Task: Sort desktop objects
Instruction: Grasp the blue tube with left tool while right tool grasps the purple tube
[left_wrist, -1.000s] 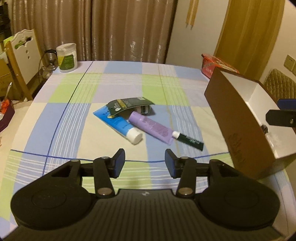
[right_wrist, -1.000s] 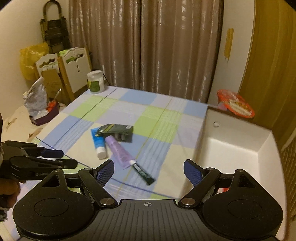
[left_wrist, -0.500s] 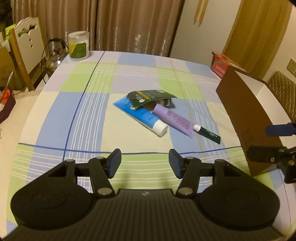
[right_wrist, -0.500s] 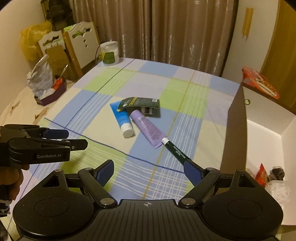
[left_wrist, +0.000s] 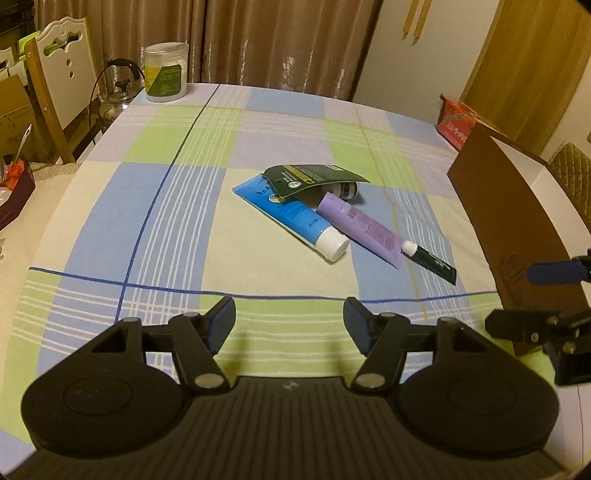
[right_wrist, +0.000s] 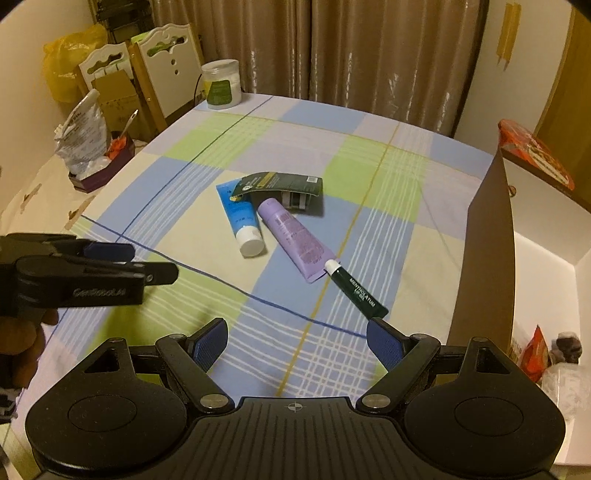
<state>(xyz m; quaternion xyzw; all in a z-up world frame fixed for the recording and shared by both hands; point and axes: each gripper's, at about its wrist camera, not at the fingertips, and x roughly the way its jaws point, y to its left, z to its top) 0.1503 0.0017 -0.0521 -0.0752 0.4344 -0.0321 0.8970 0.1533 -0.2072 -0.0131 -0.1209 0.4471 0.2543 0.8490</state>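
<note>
The slim dark-green ointment tube (right_wrist: 355, 291) lies slantwise just ahead of the right gripper (right_wrist: 297, 345) (jaws wide, empty), the nearer; the left gripper (left_wrist: 289, 325) is opening, empty

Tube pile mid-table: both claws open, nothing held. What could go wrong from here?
1. The purple tube lies partly under the dark green pouch and beside the blue tube; pulling one may drag the others.
2. The thin dark green tube lies flat, so the right claw may slip off it.
3. The box wall stands tall, so a carried tube could clip it.
</note>
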